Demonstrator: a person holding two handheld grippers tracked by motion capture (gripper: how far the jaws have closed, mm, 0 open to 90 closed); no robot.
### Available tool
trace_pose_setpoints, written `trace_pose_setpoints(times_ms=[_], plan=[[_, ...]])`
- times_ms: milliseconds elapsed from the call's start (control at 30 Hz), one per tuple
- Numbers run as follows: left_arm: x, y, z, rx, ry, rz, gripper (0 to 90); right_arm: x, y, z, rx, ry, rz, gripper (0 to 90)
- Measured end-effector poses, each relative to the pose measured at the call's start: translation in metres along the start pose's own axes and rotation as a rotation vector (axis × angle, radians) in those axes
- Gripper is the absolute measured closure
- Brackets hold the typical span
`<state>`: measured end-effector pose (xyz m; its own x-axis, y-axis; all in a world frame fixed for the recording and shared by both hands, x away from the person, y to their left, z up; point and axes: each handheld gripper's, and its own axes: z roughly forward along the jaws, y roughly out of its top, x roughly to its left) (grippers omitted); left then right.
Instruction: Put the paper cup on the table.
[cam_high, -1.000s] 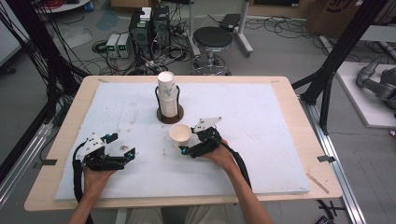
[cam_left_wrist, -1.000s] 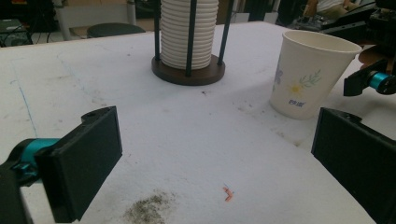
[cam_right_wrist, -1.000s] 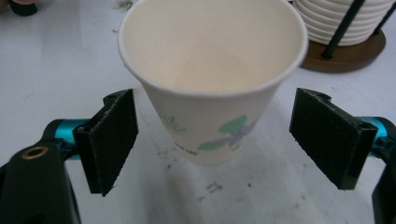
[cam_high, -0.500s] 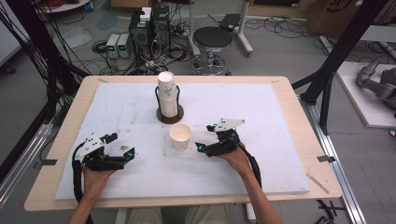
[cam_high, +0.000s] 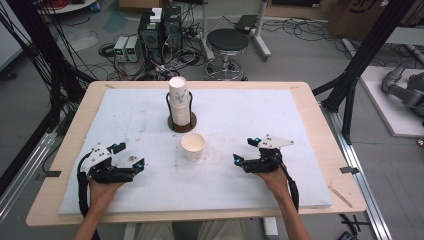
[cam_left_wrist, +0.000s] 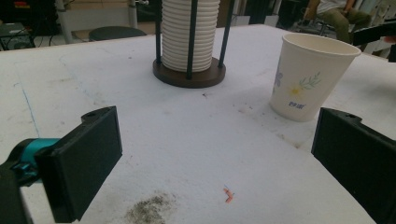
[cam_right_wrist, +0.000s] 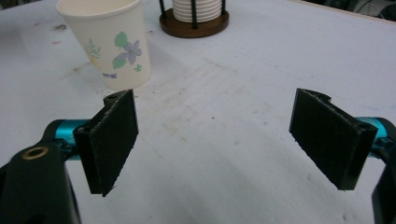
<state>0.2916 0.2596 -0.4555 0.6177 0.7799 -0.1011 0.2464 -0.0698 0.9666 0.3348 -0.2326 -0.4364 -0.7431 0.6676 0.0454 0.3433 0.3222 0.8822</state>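
My floral white paper cup (cam_high: 193, 146) stands upright on the white-padded bench (cam_high: 300, 115), just before the rack of stacked cups (cam_high: 180, 102). Both my left gripper (cam_high: 131, 159) and right gripper (cam_high: 241, 154) are released, empty. A careless sideways approach could topple it.

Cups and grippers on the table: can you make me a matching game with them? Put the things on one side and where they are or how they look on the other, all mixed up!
Things:
1. loose paper cup
2. stack of cups
3. left gripper
4. right gripper

Descriptions:
A. inside a holder with dark rods
B. standing alone, flowers printed on it
C. open, right of the loose cup
D. open, left of the loose cup

Pairs: 1-B, 2-A, 3-D, 4-C
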Motion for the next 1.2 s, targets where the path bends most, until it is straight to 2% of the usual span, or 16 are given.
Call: trace_pose_setpoints(times_ms=[200,500,633,833,1200], plan=[[0.0,0.0,-0.001,-0.01,0.004,-0.009,1.7,-0.009,-0.012,-0.008,-0.028,-0.04,0.05,15.9],[0.001,-0.001,-0.003,-0.014,0.02,-0.016,1.7,-0.014,-0.02,-0.018,-0.048,-0.089,0.059,15.9],[0.002,-0.001,-0.004,-0.018,0.022,-0.023,1.7,-0.017,-0.023,-0.019,-0.05,-0.096,0.073,15.9],[0.001,-0.001,-0.003,-0.009,0.022,-0.019,1.7,-0.016,-0.025,-0.018,-0.052,-0.1,0.057,15.9],[0.002,-0.001,-0.004,-0.01,0.018,-0.018,1.7,-0.015,-0.026,-0.019,-0.059,-0.111,0.06,15.9]])
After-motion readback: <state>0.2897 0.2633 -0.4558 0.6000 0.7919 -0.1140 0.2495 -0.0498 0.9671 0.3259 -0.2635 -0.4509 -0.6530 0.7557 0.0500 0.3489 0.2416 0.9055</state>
